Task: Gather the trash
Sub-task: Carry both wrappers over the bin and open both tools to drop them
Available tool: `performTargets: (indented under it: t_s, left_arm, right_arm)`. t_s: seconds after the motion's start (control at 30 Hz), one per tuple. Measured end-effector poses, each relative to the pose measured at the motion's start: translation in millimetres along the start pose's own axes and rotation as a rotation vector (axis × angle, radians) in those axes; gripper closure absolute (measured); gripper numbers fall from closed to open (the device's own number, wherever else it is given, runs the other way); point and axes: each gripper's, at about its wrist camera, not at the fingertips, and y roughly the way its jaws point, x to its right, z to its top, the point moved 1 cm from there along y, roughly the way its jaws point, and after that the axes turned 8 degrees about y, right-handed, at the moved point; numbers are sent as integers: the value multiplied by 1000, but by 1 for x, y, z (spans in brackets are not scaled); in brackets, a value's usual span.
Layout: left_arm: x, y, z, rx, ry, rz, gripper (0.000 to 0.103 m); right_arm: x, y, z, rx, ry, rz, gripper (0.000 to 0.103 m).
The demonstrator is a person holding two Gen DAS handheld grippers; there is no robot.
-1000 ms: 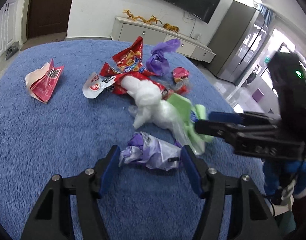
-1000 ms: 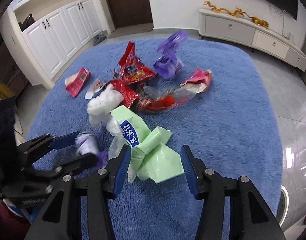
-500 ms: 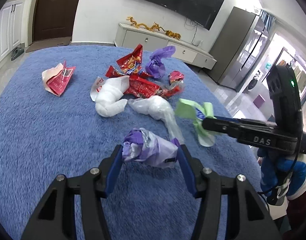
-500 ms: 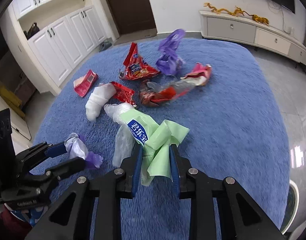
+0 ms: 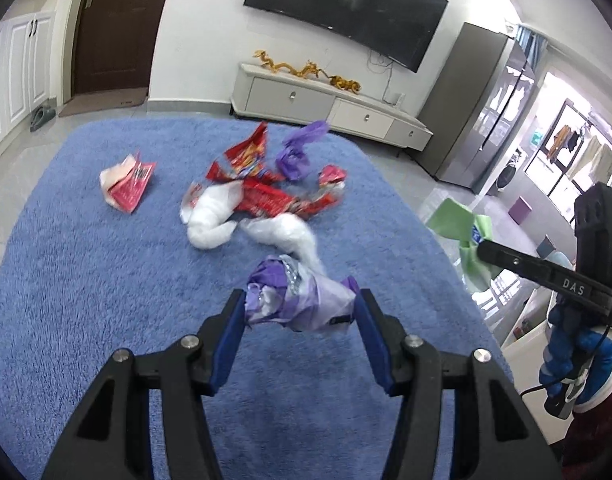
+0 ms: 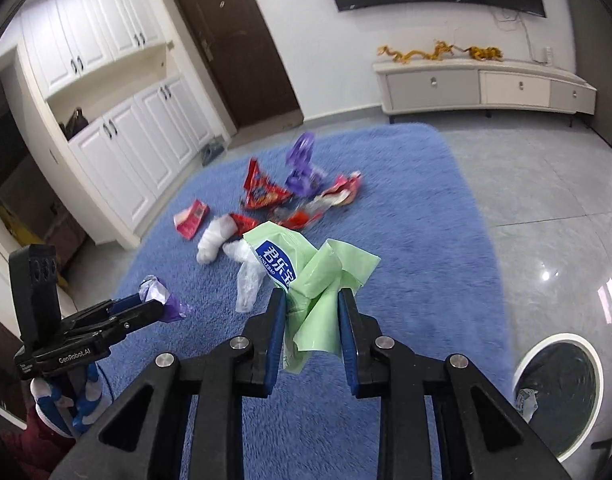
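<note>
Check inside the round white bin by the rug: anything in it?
The bin has a dark liner and one pale crumpled scrap at its near-left edge. The frame edge cuts off its right side.

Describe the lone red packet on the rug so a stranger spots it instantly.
On the blue rug, find the trash pile in the middle. The red packet lies flat, alone, toward the white cabinets, touching nothing, its pale inner lining showing.

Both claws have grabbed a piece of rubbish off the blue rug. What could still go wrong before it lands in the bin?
The green wrapper is pinched only at its crumpled middle by the right gripper, with loose flaps hanging out, so it might slip. The purple wrapper bulges between the left gripper fingers and could pop free. The bin sits low at the right, beside the rug, so a drop could miss it.
</note>
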Motion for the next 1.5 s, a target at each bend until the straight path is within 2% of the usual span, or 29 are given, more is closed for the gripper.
performTargets:
  t_s: [0.2,0.43,0.57,0.83,1.03,1.2,1.3,1.5]
  left_arm:
    - [37,-5,23,24,56,-24,50]
    - [99,8,55,23,142,-101,50]
    - [150,29,74,3,221,-161,50]
    - [255,94,95,-81,365,-259,50]
    - [330,161,91,-204,426,-323,50]
    - [367,205,80,-280,442,-346,49]
    - [382,226,77,-320,437,-363,46]
    - [397,238,69,-354,421,-397,41]
  right_arm:
    - [41,-49,-2,99,70,-13,77]
    - [109,-102,-15,209,170,-125,77]
    - [162,-121,-26,241,284,-187,77]
    - [244,-117,-54,198,443,-276,76]
    - [291,-105,-72,160,535,-301,74]
    - [322,-100,-81,136,601,-301,64]
    - [336,-99,-88,132,639,-305,64]
    - [344,-99,-97,125,671,-322,62]
